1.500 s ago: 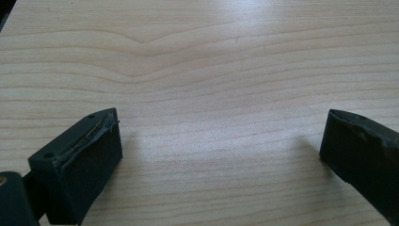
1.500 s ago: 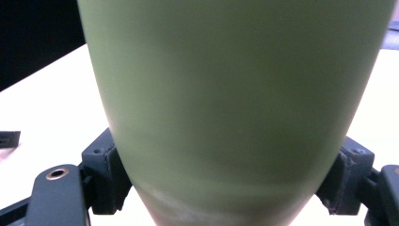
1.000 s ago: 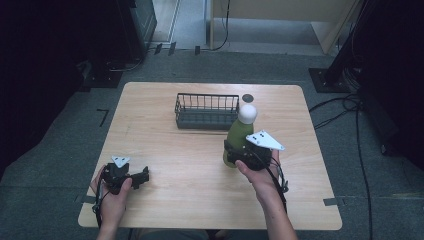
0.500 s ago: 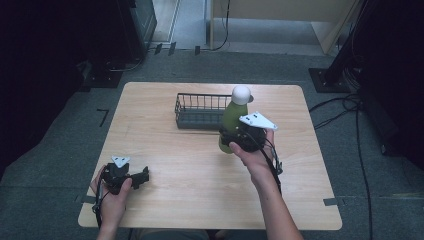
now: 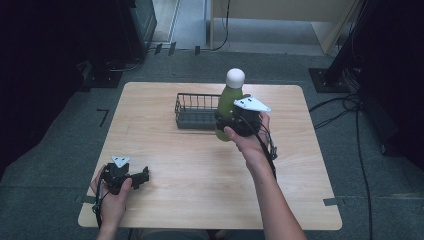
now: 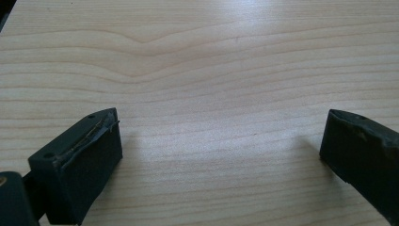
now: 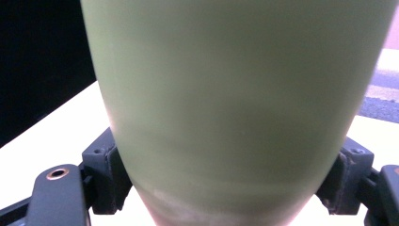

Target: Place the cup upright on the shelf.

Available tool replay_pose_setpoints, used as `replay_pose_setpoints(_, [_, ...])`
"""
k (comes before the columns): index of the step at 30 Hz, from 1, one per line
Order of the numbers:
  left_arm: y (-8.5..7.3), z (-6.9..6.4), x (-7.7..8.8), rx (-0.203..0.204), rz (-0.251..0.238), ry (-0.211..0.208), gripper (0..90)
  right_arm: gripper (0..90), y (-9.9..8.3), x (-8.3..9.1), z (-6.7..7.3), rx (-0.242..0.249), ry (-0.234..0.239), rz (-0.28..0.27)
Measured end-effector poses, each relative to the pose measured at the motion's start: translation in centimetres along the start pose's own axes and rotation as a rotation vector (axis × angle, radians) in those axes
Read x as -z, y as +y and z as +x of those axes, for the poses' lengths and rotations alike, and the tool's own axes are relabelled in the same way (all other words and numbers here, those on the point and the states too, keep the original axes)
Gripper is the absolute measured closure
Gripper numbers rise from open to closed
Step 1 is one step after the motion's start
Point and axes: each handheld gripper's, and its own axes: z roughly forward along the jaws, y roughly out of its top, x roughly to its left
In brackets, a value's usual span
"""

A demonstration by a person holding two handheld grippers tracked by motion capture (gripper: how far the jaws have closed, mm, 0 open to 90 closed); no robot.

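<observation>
A green bottle [image 5: 228, 107] with a white round cap is held upright above the table, at the right end of the black wire basket [image 5: 195, 111]. My right gripper [image 5: 236, 122] is shut on the bottle's lower body; in the right gripper view the green bottle [image 7: 235, 99] stands wide between the two jaws. My left gripper [image 5: 134, 179] rests near the table's front left corner, open, and in the left gripper view its fingers [image 6: 82, 160] stand far apart over bare wood.
The wooden table [image 5: 190, 170] is bare in its middle and front. Dark equipment and cables [image 5: 350, 105] lie on the floor to the right and behind the table.
My right gripper has carried the bottle up and leftward, away from the table's right side toward the basket. The left gripper has not moved.
</observation>
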Motion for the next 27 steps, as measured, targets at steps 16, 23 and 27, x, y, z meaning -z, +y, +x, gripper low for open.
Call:
replay_pose_setpoints(16, [0.0,0.0,0.0,0.001,0.0,0.0,0.1,20.0,2.7,-3.8,-0.3,-0.012,-0.024,-0.004])
replay_pose_setpoints(23, [0.0,0.0,0.0,0.003,-0.002,0.0,0.1,20.1,3.5,-4.8,-0.4,-0.014,-0.028,-0.008])
replay_pose_setpoints(27, [0.0,0.0,0.0,0.002,-0.001,0.0,0.1,20.1,4.0,-5.5,-0.6,-0.026,-0.032,-0.012])
